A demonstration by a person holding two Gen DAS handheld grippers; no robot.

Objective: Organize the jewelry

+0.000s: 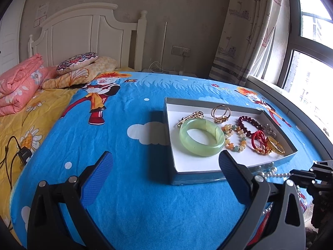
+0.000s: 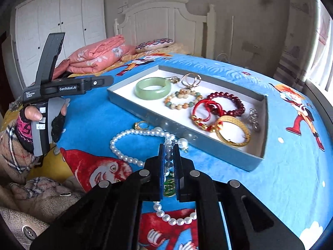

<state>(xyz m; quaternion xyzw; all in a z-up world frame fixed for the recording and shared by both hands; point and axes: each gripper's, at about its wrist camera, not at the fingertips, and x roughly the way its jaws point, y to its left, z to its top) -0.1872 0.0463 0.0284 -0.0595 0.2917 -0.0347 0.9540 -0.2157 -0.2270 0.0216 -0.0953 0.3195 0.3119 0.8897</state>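
The right tongs (image 2: 169, 158) are pressed together on the pearl necklace (image 2: 133, 134), pinching the strand where it runs between the blue pads; a green pendant (image 2: 169, 184) shows in the gap just below the pinch. The rest of the necklace lies in loops on the blue bedspread (image 2: 281, 177), one loop ahead of the tongs and touching the near wall of the box (image 2: 208, 143), another trailing back underneath them. A small gold ring (image 2: 141, 125) sits on the bedspread just beside that wall.

The necklace will likely handle as a light, limp string: it has no stiffness, so whatever is not pinched will hang and swing, and the smooth round beads could slide through the pads. A hold near the pendant, the heaviest part, seems sensible, since both halves can then drape evenly. The trailing loops may catch the box rim on the way in.

Inside the box lie a green bangle (image 2: 153, 88), beaded bracelets, red cord bracelets and a gold bangle (image 2: 233, 131).

The left tongs (image 1: 166, 166) stand spread wide and empty, near the box's near corner.
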